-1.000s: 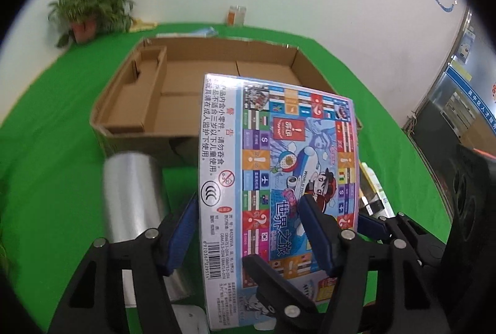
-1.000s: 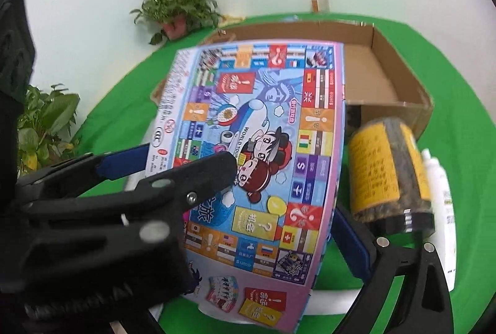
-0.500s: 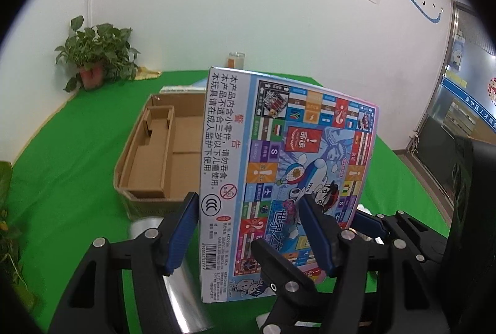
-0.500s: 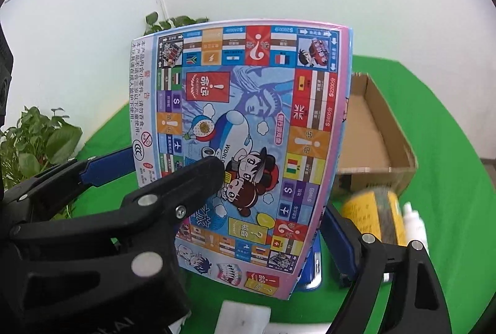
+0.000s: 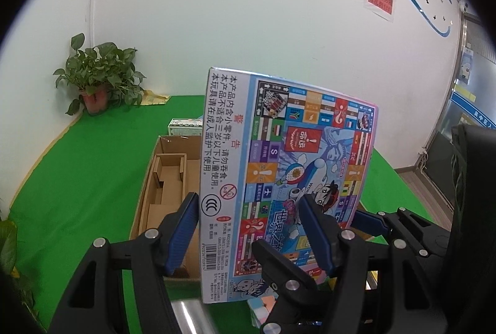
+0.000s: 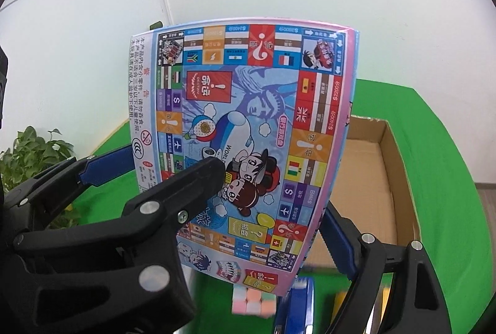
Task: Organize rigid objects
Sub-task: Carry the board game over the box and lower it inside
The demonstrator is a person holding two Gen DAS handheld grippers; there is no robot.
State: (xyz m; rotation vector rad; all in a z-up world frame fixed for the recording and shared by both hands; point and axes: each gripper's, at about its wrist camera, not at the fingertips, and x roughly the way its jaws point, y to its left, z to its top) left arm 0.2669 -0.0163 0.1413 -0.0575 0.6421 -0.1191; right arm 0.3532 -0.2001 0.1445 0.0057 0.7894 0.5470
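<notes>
A colourful board game box (image 5: pixel 279 166) (image 6: pixel 248 123) hangs upright in the air, carried by both grippers. My left gripper (image 5: pixel 248 199) is shut on its lower part, one blue pad at the white text side and the other on the printed face. My right gripper (image 6: pixel 229 179) is shut across the same box, with blue pads at its left edge and lower right corner. The black finger crossing the printed face in the right wrist view belongs to the left gripper. Beyond the game box, an open cardboard box (image 5: pixel 167 179) (image 6: pixel 372 179) sits on the green table (image 5: pixel 86 179).
A pastel puzzle cube (image 6: pixel 252 303) (image 5: pixel 263 306) and a blue object (image 6: pixel 294 303) lie below the game box. A shiny silver cylinder (image 5: pixel 186 315) is at the near edge. A small green-white carton (image 5: pixel 184 127) stands behind the cardboard box, and a potted plant (image 5: pixel 99 79) is in the corner.
Both grippers have risen with the board game box, which went from leaning low over the table to upright and high. The cardboard box and table items now sit lower in view.
</notes>
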